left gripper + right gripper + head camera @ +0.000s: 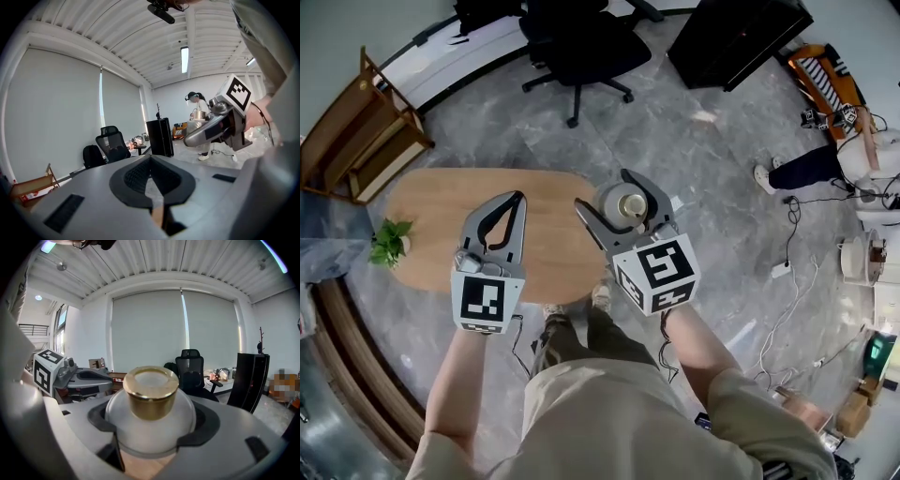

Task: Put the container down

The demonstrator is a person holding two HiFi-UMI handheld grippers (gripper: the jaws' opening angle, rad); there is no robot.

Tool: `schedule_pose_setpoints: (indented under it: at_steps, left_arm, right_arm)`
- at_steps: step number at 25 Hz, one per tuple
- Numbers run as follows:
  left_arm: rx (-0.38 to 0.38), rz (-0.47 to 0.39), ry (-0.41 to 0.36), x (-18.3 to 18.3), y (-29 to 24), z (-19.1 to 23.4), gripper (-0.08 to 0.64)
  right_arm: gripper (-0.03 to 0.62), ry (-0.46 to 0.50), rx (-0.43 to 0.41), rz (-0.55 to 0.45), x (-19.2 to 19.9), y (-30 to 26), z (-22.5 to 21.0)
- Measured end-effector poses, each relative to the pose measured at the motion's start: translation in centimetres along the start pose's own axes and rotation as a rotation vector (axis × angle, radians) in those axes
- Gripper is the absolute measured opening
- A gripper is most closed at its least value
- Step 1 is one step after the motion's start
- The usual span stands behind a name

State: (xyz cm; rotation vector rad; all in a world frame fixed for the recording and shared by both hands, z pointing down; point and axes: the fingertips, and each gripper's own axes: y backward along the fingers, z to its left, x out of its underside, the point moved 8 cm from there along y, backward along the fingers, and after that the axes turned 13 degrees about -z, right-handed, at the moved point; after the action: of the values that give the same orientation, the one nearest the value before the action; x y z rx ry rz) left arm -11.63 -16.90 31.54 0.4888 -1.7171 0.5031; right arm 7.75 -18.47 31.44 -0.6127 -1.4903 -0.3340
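2 grippers: left gripper, right gripper. 1 gold-lidded container, 1 desk, 1 potted plant, 1 office chair.

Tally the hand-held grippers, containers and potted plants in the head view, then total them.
Hand-held grippers: 2, left hand-held gripper and right hand-held gripper
Container: 1
Potted plant: 1
Total: 4

- Setting: an open-plan office used as a laboratory workspace.
- Furniture: a black swivel office chair at a long white desk; a tall black cabinet; an oval wooden tabletop bearing a small potted plant.
- Building: large windows behind roller blinds; a ribbed ceiling with a strip light; a grey stone-pattern floor.
- Clutter: loose cables and cardboard boxes on the floor.
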Motion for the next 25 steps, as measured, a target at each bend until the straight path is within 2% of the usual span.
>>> schedule_pose_setpoints:
  at_steps: [4, 11, 14, 19, 22, 25]
  left_arm:
    - [0.035, -0.016, -0.015, 2.6, -1.3, -0.2, 0.006]
    - [0.028, -0.037, 0.05, 9.1, -3.1, 0.3, 0.006]
    - [0.011, -0.004, 0.094, 12.4, -3.8, 0.2, 0.006]
    - [0.033, 0.062, 0.093, 18.3, -5.5, -0.1, 0.006]
    - [0.019, 0.098, 0.117, 22.6, -6.2, -0.3, 0.006]
    - [0.036, 0.135, 0.137, 26.3, -6.5, -0.9, 0.006]
  right_arm:
    - [0.333, 0.003, -0.012, 0.041, 3.3, -2.6, -0.3]
    - [0.333, -0.015, -0.015, 0.118, 10.2, -6.4, -1.1]
    - [0.333, -0.019, -0.015, 0.158, 13.4, -7.6, -1.7]
    - [0.333, -0.048, 0.002, 0.205, 19.2, -9.7, -2.2]
    - [0.333, -0.068, 0.01, 0.244, 23.0, -10.8, -2.1]
    - [0.333, -0.077, 0.019, 0.273, 27.1, -11.5, -1.8]
